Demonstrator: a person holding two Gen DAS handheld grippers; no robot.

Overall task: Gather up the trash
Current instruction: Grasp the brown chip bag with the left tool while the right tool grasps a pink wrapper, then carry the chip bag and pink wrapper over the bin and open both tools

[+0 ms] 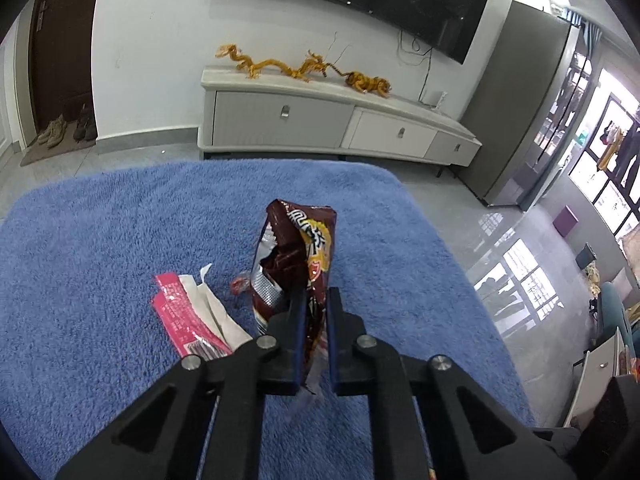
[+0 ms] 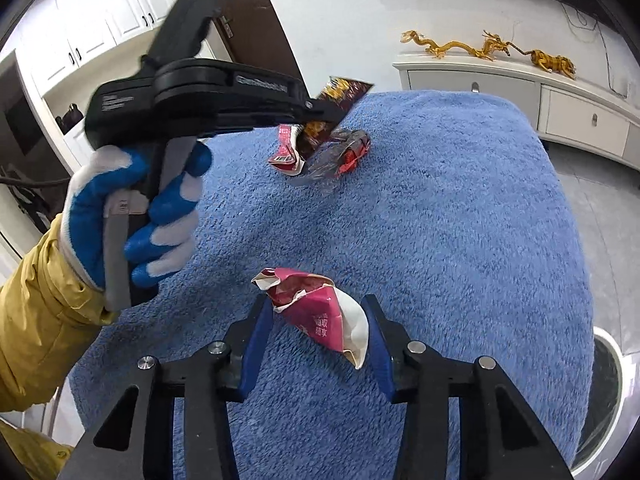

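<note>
My left gripper (image 1: pixel 316 296) is shut on a dark brown snack bag (image 1: pixel 298 248), which stands up from the blue fleece cover (image 1: pixel 100 240). A pink and white wrapper (image 1: pixel 192 312) lies just to its left. In the right wrist view a gloved hand (image 2: pixel 132 216) holds that left gripper (image 2: pixel 325 114) with the snack bag (image 2: pixel 346 92) at its tip, above a pink wrapper (image 2: pixel 286 152) and crumpled clear plastic (image 2: pixel 340 152). My right gripper (image 2: pixel 316 306) stands open around a crumpled pink and white wrapper (image 2: pixel 320 316), its pads close on both sides.
The blue cover drapes a table with rounded far corners. A white TV cabinet (image 1: pixel 320 120) with golden dragon figures (image 1: pixel 272 66) stands beyond it. A round white-rimmed container (image 2: pixel 608 364) sits low off the table's right edge. A yellow sleeve (image 2: pixel 36 312) fills the left.
</note>
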